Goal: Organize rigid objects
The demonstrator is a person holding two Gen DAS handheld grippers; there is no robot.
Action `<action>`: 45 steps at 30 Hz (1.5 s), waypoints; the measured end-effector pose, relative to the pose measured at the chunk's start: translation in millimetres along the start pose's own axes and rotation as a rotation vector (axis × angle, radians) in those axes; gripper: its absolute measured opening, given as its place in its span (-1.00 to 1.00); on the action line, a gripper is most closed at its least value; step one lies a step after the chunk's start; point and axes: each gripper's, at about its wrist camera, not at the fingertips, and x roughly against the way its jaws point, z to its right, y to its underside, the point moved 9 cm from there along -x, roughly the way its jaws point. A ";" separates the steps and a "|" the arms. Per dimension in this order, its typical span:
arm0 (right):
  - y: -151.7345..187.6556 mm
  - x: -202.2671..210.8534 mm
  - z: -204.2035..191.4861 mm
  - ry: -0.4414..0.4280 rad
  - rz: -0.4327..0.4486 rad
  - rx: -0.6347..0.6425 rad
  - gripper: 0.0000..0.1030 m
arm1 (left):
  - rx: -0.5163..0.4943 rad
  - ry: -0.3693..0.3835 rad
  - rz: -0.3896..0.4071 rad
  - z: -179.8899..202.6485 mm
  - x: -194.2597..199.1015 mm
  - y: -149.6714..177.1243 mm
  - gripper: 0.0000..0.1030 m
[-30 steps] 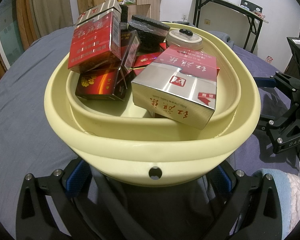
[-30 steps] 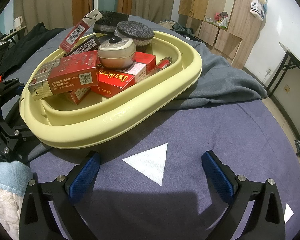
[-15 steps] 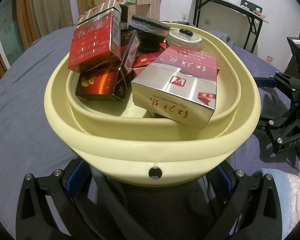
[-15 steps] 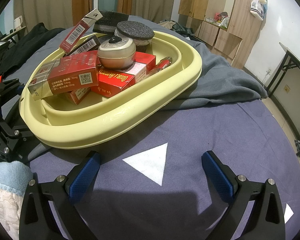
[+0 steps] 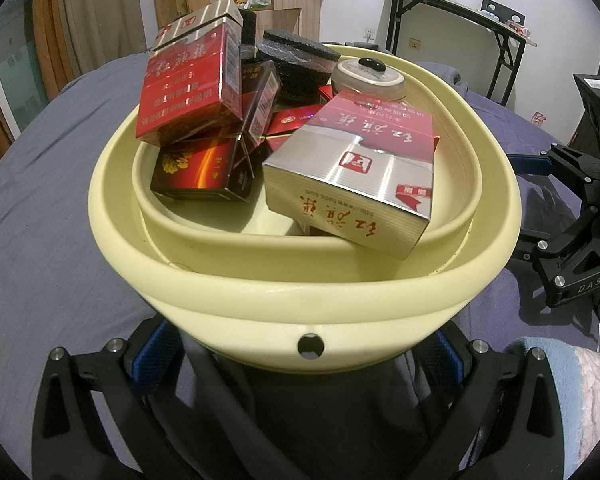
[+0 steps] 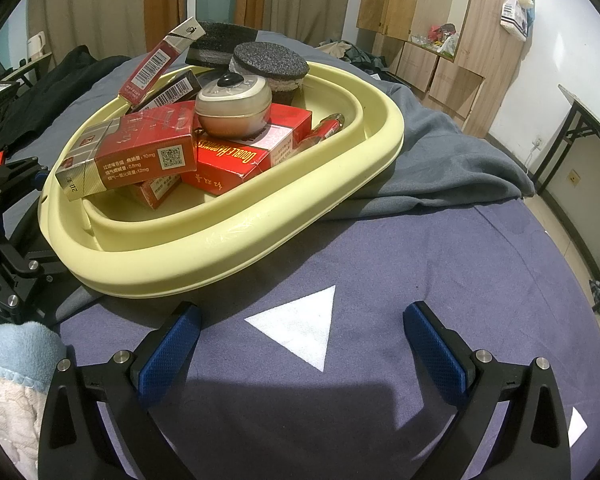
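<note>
My pale yellow basin (image 5: 300,280) sits on the blue-covered bench (image 6: 420,264), heaped with red cigarette packs (image 5: 352,164), a cream jar (image 6: 234,106) and black sponge pucks (image 6: 270,60). One carton (image 6: 228,160) reads "Double Happiness". My left claw (image 5: 304,354) spreads wide around the basin's near wall, its tips hidden under the rim. My right claw (image 6: 300,346) gapes over a white triangle (image 6: 300,324), holding nothing.

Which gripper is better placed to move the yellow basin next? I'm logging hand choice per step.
Left, probably. The left gripper sits right at the yellow basin, its open fingers either side of the near rim. The right gripper is open over bare blue cloth, beside the basin.
</note>
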 end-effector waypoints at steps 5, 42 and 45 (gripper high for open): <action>-0.9 -1.7 5.2 -0.002 0.000 -0.001 0.99 | 0.000 -0.001 0.000 1.0 -1.9 -1.4 1.00; -0.3 -0.1 -2.2 -0.001 0.001 0.002 0.99 | 0.000 0.000 0.000 0.7 -1.4 -0.3 1.00; -0.1 0.1 -1.3 -0.003 0.001 0.000 0.99 | 0.001 0.000 0.000 0.7 -1.4 -0.2 1.00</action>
